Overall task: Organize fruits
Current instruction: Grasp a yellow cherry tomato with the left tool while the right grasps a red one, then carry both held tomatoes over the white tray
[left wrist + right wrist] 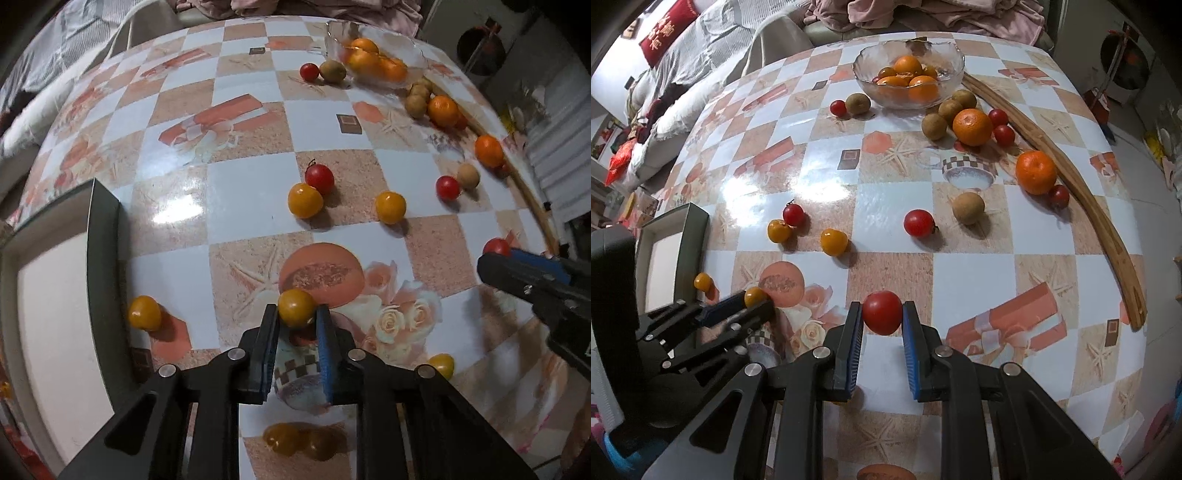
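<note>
Over the near edge of the bench (979, 280) we are holding both grippers tilted steeply downward, side by side. Our left gripper (297, 314) is clamping a yellow cherry tomato (296, 307) between its blue-padded fingers (325, 343), with the fruit sitting right at the tips. Our right gripper (882, 314) is pinching a red cherry tomato (882, 312) the same way, both pads pressing its sides.

From the right wrist view we are seeing the left gripper (753, 302) out to the left, just beside a dark open box (690, 251) at the bench's left edge, with a loose yellow tomato (703, 282) lying against the box wall. Only this view is showing the glass bowl (908, 79) whole at the far edge, with oranges and small tomatoes inside it, and the long wooden stick (1071, 177) running down the right edge. Brown round fruits, two oranges and several red tomatoes are lying between the bowl and the stick, and more red and yellow tomatoes are scattered across the middle of the bench.

From the left wrist view we are seeing the right gripper (496, 258) entering at the right edge, its red tomato just showing at the tip. This view alone is showing two yellow tomatoes (299, 445) lying close beneath our left fingers, and another (441, 365) to their right.
</note>
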